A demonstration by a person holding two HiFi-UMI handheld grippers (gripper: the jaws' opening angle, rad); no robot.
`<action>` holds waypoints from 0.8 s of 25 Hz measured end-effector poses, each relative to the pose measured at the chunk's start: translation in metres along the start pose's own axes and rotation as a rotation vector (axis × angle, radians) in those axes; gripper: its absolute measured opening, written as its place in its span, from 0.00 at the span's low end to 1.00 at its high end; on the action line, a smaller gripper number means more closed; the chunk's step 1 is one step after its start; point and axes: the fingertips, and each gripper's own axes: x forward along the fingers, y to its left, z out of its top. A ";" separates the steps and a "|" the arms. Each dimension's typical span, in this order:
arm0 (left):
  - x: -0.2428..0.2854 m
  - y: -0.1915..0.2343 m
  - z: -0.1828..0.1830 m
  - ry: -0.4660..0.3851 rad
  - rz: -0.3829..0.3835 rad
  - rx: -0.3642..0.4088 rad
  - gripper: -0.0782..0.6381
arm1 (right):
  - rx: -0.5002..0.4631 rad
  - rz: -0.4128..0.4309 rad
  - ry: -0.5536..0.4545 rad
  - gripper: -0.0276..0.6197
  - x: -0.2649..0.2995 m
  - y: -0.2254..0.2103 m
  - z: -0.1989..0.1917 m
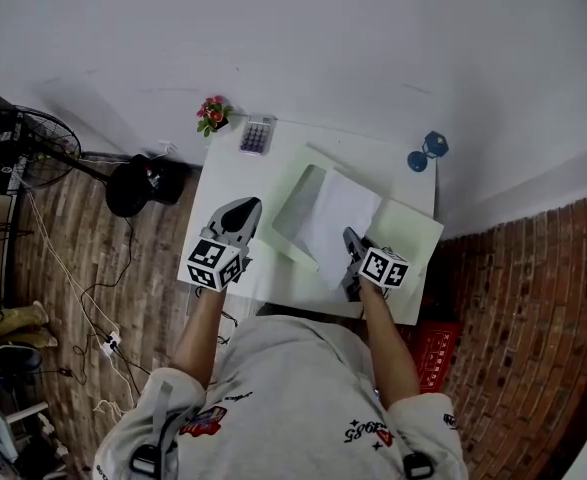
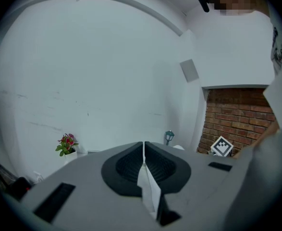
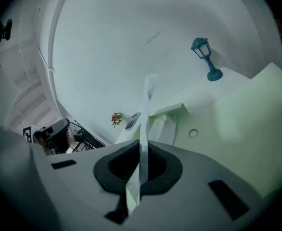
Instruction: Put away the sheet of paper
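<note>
A white sheet of paper [image 1: 338,218] hangs over an open pale green folder [image 1: 413,233] on the white table [image 1: 231,173]. My right gripper [image 1: 351,238] is shut on the sheet's near edge. In the right gripper view the sheet [image 3: 149,95] stands edge-on, rising out of the closed jaws [image 3: 143,146] above the folder [image 3: 256,109]. The folder's other flap [image 1: 295,196] is tilted up on the left. My left gripper [image 1: 241,211] hovers left of the folder, apart from the paper. Its jaws [image 2: 143,146] are shut, with nothing of the task's between them.
At the table's back edge stand a small potted flower [image 1: 213,115], a calculator [image 1: 257,134] and a blue lantern figure [image 1: 428,152]. A fan [image 1: 18,148] and a black bag [image 1: 143,183] are on the floor to the left; a red crate [image 1: 435,353] sits by the brick wall.
</note>
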 end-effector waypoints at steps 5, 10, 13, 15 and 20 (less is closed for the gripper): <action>0.000 0.002 -0.003 0.006 0.003 -0.002 0.14 | 0.061 -0.078 0.053 0.04 0.000 -0.031 -0.013; -0.001 0.005 -0.005 0.013 0.004 -0.007 0.14 | 0.125 -0.132 0.061 0.04 -0.002 -0.051 -0.016; 0.000 0.006 -0.007 0.017 0.003 -0.006 0.14 | 0.155 -0.155 0.069 0.04 -0.001 -0.061 -0.018; 0.000 0.007 -0.008 0.021 0.003 -0.007 0.14 | 0.157 -0.169 0.075 0.04 0.002 -0.067 -0.019; -0.001 0.012 -0.008 0.024 0.013 -0.008 0.14 | 0.174 -0.175 0.089 0.04 0.012 -0.074 -0.017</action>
